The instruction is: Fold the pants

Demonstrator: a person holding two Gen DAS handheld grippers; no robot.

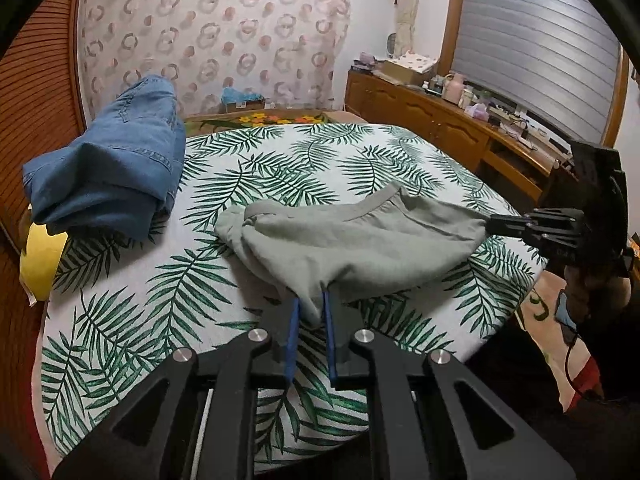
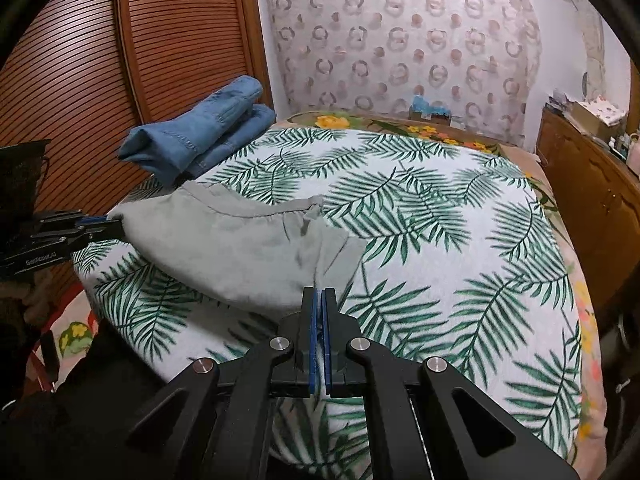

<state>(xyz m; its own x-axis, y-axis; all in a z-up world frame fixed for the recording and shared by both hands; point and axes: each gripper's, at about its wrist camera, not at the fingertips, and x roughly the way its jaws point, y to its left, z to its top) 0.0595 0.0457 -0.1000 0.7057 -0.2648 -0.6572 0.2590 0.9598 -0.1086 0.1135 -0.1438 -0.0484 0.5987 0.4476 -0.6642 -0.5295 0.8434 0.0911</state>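
Observation:
Grey-green pants [image 1: 360, 240] hang stretched between my two grippers just above the leaf-print bed [image 1: 280, 160], their far edge resting on it. My left gripper [image 1: 311, 308] is shut on one end of the pants, cloth bunched between its blue pads. My right gripper [image 1: 490, 224] grips the other end at the right. In the right wrist view the right gripper [image 2: 319, 294] is shut on the pants [image 2: 240, 248], and the left gripper [image 2: 114, 228] holds their far left end.
Folded blue jeans [image 1: 116, 168] lie at the bed's far left, also in the right wrist view [image 2: 200, 140]. A yellow item [image 1: 40, 264] sits by the left edge. A wooden cabinet [image 1: 440, 120] with clutter stands right. A slatted wooden door [image 2: 120, 60] stands left.

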